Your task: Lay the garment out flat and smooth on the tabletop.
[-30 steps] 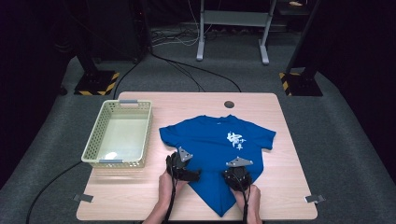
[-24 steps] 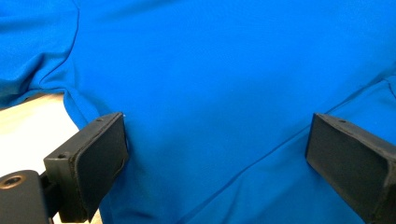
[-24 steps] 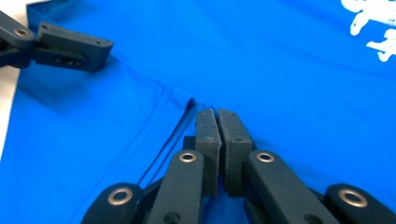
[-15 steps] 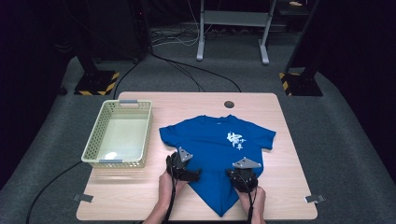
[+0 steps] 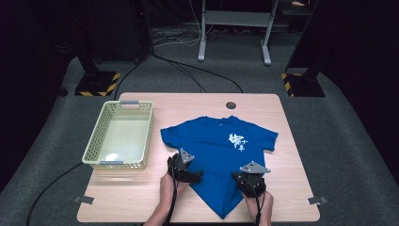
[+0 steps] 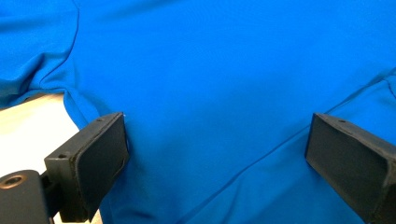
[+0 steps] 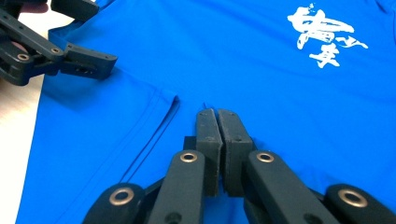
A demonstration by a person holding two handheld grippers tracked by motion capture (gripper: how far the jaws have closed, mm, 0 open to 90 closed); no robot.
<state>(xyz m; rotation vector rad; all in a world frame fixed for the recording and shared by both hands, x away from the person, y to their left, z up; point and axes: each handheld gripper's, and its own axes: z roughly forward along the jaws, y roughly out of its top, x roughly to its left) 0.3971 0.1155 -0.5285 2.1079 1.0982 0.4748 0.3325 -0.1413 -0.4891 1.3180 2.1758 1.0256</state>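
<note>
A blue T-shirt (image 5: 221,150) with a white print (image 5: 236,141) lies spread on the wooden table (image 5: 287,188), its lower part drawn into a point near the front edge. My left gripper (image 5: 194,176) rests at the shirt's left side, jaws open wide over flat blue cloth (image 6: 215,84). The right gripper (image 5: 245,178) sits on the shirt's lower right part. In the right gripper view its jaws (image 7: 218,114) are pressed together with a small pinch of the shirt at their tips, and a hem fold runs off to the left. The open left gripper (image 7: 105,35) shows there at top left.
A pale yellow plastic basket (image 5: 91,151) stands empty on the table's left side. A round cable hole (image 5: 230,105) sits near the far edge. Bare wood lies right of the shirt and along the front edge. Stands and cables occupy the dark floor beyond.
The right gripper has shifted a little to the right and toward the front edge. The left gripper has stayed where it was, and the shirt's outline looks much the same.
</note>
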